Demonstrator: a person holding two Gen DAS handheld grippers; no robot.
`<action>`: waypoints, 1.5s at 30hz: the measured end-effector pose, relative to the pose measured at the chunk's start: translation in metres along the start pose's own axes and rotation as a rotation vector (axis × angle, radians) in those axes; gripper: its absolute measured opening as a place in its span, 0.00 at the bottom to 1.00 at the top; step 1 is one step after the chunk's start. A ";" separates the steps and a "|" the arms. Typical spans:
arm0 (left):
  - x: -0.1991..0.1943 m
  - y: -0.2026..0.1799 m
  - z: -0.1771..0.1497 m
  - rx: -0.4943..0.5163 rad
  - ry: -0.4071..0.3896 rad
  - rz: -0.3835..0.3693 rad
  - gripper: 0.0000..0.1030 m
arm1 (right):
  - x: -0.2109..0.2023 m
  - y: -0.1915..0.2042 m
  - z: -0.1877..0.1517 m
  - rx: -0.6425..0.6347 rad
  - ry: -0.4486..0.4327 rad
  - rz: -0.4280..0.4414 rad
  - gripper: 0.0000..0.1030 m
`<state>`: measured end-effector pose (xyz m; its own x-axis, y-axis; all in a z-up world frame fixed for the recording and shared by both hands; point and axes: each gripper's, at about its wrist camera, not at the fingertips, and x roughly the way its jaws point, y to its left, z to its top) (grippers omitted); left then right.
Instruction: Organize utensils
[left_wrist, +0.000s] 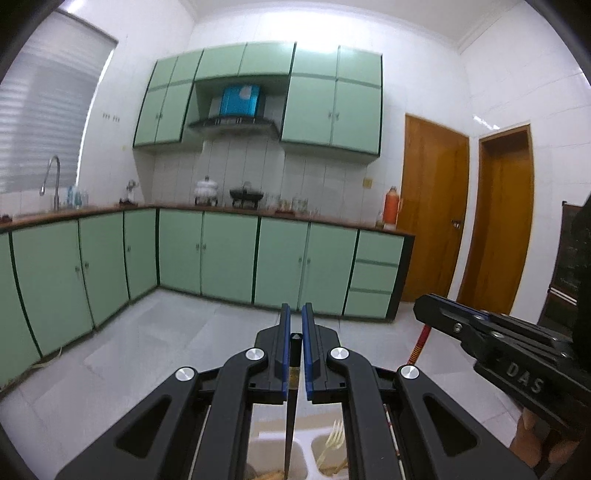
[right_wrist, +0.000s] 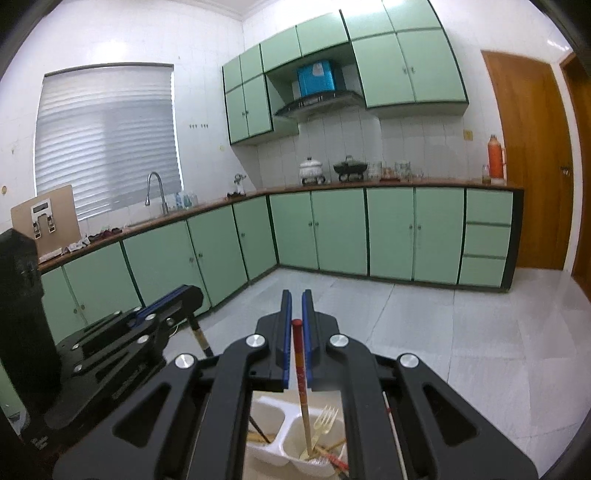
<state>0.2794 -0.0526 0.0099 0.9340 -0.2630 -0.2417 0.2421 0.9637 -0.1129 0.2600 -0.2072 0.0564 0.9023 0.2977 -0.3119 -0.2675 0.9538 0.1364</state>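
My left gripper (left_wrist: 295, 314) is shut on a black chopstick (left_wrist: 291, 424) that hangs down into the left compartment of a white utensil holder (left_wrist: 303, 439). My right gripper (right_wrist: 296, 299) is shut on a red chopstick (right_wrist: 301, 373) whose lower end stands in the holder's right compartment (right_wrist: 295, 437), beside a pale yellow plastic fork (right_wrist: 321, 424). Other chopsticks lie in both compartments. The right gripper also shows in the left wrist view (left_wrist: 428, 310), and the left gripper in the right wrist view (right_wrist: 184, 299). Both are raised above the holder, side by side.
Green kitchen cabinets (left_wrist: 229, 254) and a wooden countertop (right_wrist: 369, 182) with pots, jars and an orange thermos (left_wrist: 390, 206) run along the far wall. A sink tap (right_wrist: 155, 188) is at the left. Wooden doors (left_wrist: 436, 206) are at the right. Grey tiled floor (right_wrist: 443, 332) lies below.
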 end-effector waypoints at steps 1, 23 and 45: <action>0.002 0.001 -0.004 0.000 0.014 0.003 0.06 | 0.003 -0.001 -0.006 0.008 0.015 0.006 0.05; -0.093 0.004 0.002 -0.013 -0.036 0.056 0.70 | -0.098 -0.007 -0.044 0.081 -0.079 -0.129 0.81; -0.201 -0.023 -0.047 0.050 0.032 0.123 0.94 | -0.185 0.039 -0.104 0.033 0.038 -0.123 0.95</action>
<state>0.0733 -0.0236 0.0158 0.9488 -0.1430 -0.2816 0.1396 0.9897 -0.0322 0.0471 -0.2212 0.0217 0.9140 0.1799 -0.3636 -0.1435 0.9817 0.1251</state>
